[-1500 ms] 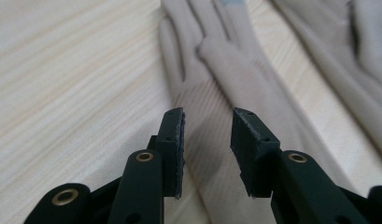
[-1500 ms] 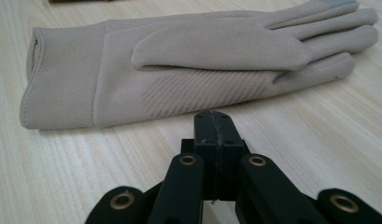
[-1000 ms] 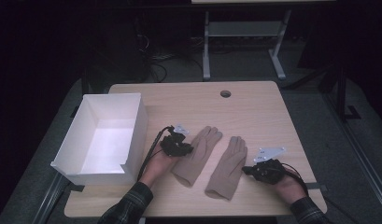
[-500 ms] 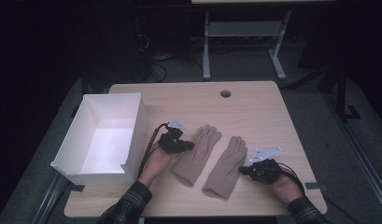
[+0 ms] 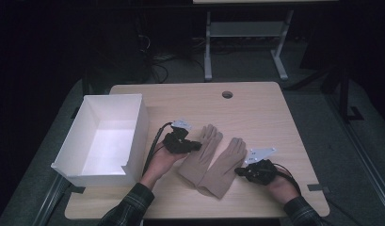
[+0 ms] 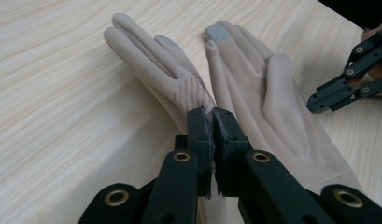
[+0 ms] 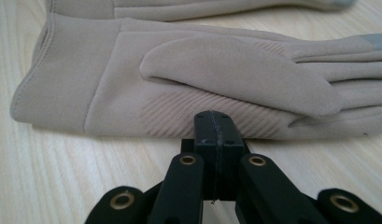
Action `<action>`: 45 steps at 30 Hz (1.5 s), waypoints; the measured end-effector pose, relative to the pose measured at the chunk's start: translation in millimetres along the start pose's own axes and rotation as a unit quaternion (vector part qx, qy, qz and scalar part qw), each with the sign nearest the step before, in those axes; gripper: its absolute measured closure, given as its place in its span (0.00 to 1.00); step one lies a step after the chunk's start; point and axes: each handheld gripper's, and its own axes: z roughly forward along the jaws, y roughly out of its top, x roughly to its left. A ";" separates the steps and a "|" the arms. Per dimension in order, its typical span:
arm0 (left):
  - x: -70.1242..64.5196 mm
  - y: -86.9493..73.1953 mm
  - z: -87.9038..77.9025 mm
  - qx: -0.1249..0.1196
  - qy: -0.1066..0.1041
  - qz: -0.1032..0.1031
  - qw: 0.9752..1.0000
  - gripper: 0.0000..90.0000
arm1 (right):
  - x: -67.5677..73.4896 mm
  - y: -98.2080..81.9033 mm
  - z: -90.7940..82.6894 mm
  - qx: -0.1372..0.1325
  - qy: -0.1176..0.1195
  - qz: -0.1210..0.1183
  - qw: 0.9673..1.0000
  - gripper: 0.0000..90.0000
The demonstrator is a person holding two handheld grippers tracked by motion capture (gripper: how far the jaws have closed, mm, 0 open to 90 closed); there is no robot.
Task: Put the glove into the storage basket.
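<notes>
Pale tabletop (image 5: 256,108): left tool (image 6: 212,114) clamped on left glove's (image 6: 156,60) edge, right tool (image 7: 215,126) closed, empty beside right glove (image 7: 179,74); thin pinch may slip.

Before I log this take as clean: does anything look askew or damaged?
Nothing stands out. Two beige gloves lie flat, side by side on the table, and the white box sits upright at its left edge.

Left tongs (image 5: 196,145) sit pinched tight near the surface's middle, jaws having just closed, forearm rising from the front edge. Right tongs (image 5: 239,172) lie low toward the front right corner, jaws pressed fully together, pointing left.
</notes>
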 end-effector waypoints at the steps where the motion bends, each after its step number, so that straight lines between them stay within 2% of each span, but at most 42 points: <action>1: -0.2 1.3 0.4 0.000 0.000 0.002 1.000 0.96 | 0.3 1.6 1.2 0.000 0.000 -0.002 1.000 1.00; 10: -11.8 12.2 6.5 -0.004 -0.012 0.011 1.000 0.96 | 0.6 8.9 8.9 -0.005 -0.002 -0.010 1.000 1.00; 11: -15.5 14.1 6.8 -0.005 -0.014 0.020 1.000 0.96 | 1.0 9.7 9.6 -0.004 -0.001 -0.006 1.000 1.00; 19: -35.4 20.2 13.6 0.003 -0.024 0.042 0.999 0.95 | 3.1 13.8 13.8 -0.001 0.001 -0.008 1.000 1.00; 23: -46.0 21.6 24.1 0.010 -0.035 0.051 0.998 0.95 | 3.3 15.0 15.5 -0.002 0.001 -0.009 1.000 1.00; 25: -52.0 22.2 30.5 0.019 -0.042 0.062 0.997 0.95 | 3.2 14.8 15.5 -0.002 0.001 -0.009 1.000 1.00; 31: -62.6 21.9 38.9 0.024 -0.054 0.073 0.996 0.94 | 3.1 14.5 15.6 -0.003 0.002 -0.008 1.000 1.00; 33: -63.7 21.6 39.8 0.024 -0.057 0.074 0.995 0.94 | 3.2 14.5 15.5 -0.003 0.002 -0.008 1.000 1.00; 37: -66.8 20.9 41.1 0.016 -0.080 0.071 0.994 0.88 | 2.6 13.7 15.2 -0.004 0.003 -0.007 1.000 0.99; 40: -67.8 22.2 38.0 0.007 -0.080 0.074 0.994 0.84 | 2.5 12.5 13.4 -0.003 0.004 -0.008 1.000 0.93; 41: -68.5 22.4 35.1 0.005 -0.077 0.076 0.994 0.89 | 0.1 8.7 8.1 -0.007 0.003 -0.003 1.000 0.88; 42: -68.5 22.4 35.1 0.005 -0.077 0.076 0.994 0.92 | 0.1 8.7 8.1 -0.007 0.003 -0.003 1.000 0.88; 43: -68.0 22.2 34.0 0.006 -0.071 0.081 0.994 0.92 | -1.4 7.0 5.4 -0.009 0.002 0.000 1.000 0.84; 44: -68.6 20.8 35.7 0.009 -0.066 0.078 0.995 0.98 | -5.3 2.2 -3.2 -0.016 -0.007 0.009 1.000 0.76; 45: -68.6 20.8 35.7 0.009 -0.066 0.078 0.995 0.99 | -8.0 -0.8 -7.9 -0.019 -0.015 0.015 1.000 0.70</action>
